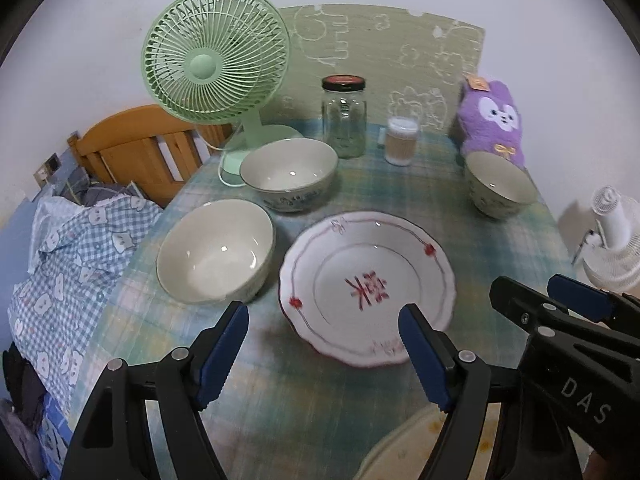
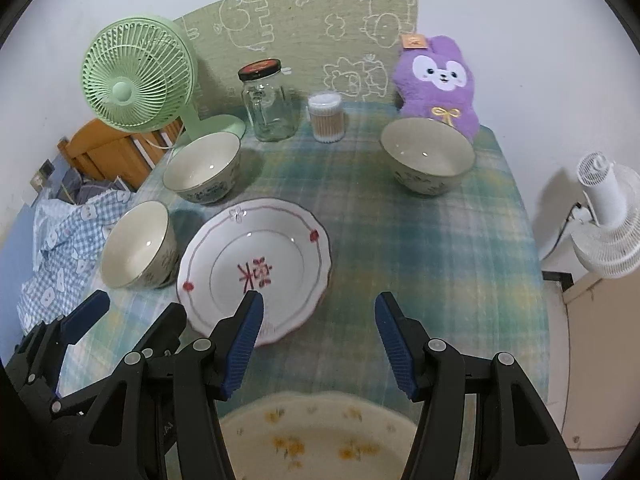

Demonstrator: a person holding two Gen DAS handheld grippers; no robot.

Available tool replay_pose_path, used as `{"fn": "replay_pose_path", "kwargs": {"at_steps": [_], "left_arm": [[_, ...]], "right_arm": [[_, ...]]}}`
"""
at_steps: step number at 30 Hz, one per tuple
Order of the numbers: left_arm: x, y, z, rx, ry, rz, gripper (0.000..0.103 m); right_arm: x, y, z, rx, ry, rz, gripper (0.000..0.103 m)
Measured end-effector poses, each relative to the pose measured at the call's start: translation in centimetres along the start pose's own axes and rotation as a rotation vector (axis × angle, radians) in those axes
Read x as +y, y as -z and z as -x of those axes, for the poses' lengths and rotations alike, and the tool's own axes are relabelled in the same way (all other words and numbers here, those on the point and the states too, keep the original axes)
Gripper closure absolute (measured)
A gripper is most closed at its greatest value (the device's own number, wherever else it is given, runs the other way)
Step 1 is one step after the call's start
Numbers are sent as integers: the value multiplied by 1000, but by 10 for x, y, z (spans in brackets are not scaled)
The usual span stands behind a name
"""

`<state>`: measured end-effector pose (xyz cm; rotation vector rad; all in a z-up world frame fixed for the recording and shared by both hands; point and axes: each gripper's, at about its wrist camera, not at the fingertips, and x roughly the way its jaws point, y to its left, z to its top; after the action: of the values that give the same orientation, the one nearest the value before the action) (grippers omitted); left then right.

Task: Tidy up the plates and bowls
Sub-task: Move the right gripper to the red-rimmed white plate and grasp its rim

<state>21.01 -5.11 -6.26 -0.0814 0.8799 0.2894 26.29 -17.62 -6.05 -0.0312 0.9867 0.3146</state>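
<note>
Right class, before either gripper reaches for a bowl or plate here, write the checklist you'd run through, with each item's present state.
1. Left gripper jaws open, holding nothing: ok.
2. Right gripper jaws open, holding nothing: ok.
3. Red-patterned plate lying flat with nothing on it: ok.
4. All three bowls upright and unstacked, left bowl, bowl by the fan, bowl by the purple plush: ok.
5. Left bowl clear of the plate rim: cannot tell, they look very close.
6. Flowered plate at the near edge fully on the table: cannot tell, partly hidden.
</note>
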Motion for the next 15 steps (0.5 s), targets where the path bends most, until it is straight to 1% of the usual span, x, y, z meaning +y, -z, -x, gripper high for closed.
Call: {"fn": "replay_pose_path", "kwargs": {"at_steps": [7, 10, 12, 15], "left_arm": [[5, -12, -32, 38, -52, 64, 25], [6, -11, -46, 49, -78, 90, 25], [7, -9, -57, 77, -87, 121, 25], [8, -7, -70, 101, -94, 148, 30]], "right_arm": [[8, -24, -38, 9, -1, 43, 41], [14, -29, -55, 19, 8, 72, 41], [17, -31, -66, 27, 10, 87, 41], [17, -34, -83, 42, 16, 99, 41]]}}
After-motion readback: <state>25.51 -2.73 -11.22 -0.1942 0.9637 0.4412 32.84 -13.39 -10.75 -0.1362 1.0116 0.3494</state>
